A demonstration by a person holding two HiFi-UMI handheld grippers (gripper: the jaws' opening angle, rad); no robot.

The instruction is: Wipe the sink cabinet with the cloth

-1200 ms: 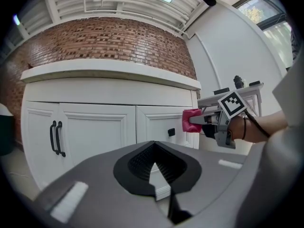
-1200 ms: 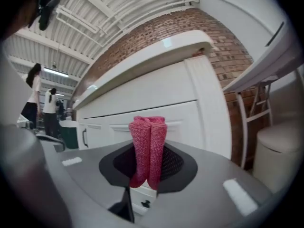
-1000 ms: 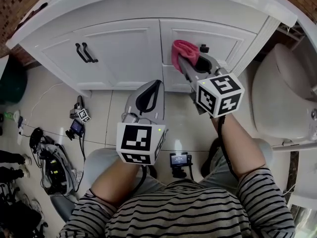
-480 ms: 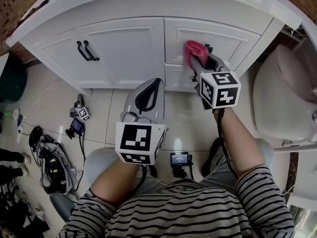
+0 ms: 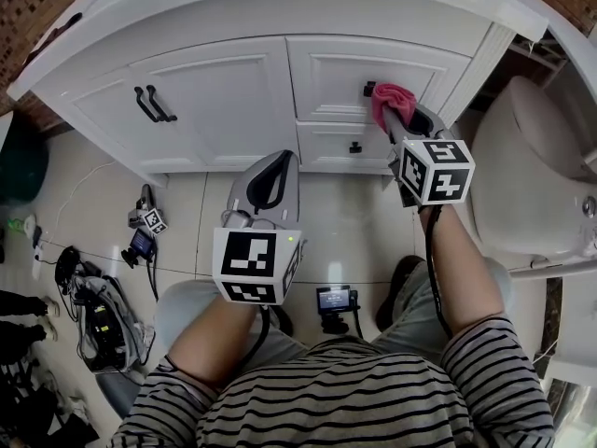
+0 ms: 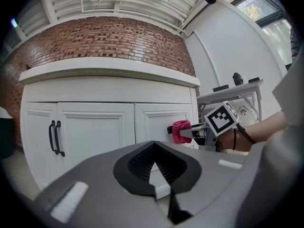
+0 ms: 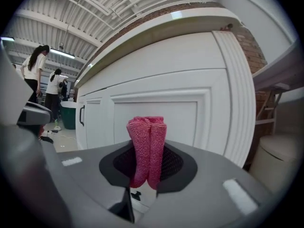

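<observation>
The white sink cabinet [image 5: 224,91] fills the top of the head view. A pink cloth [image 5: 392,101] is pressed against the right end of its upper drawer front, beside a small black knob [image 5: 369,89]. My right gripper [image 5: 399,118] is shut on that cloth, which stands folded between the jaws in the right gripper view [image 7: 147,148]. My left gripper [image 5: 280,161] hangs lower, in front of the cabinet base, shut and holding nothing. From the left gripper view the cloth [image 6: 181,130] and the right gripper [image 6: 202,133] show at the right.
Two black bar handles [image 5: 149,104] sit on the left doors and a knob [image 5: 355,147] on the lower drawer. A white toilet [image 5: 532,175] stands close on the right. Bags and camera gear [image 5: 103,315] lie on the tiled floor at left. People [image 7: 35,75] stand far off.
My right gripper has carried the cloth rightwards across the upper drawer front, from its left part to its right end. The left gripper has stayed put.
</observation>
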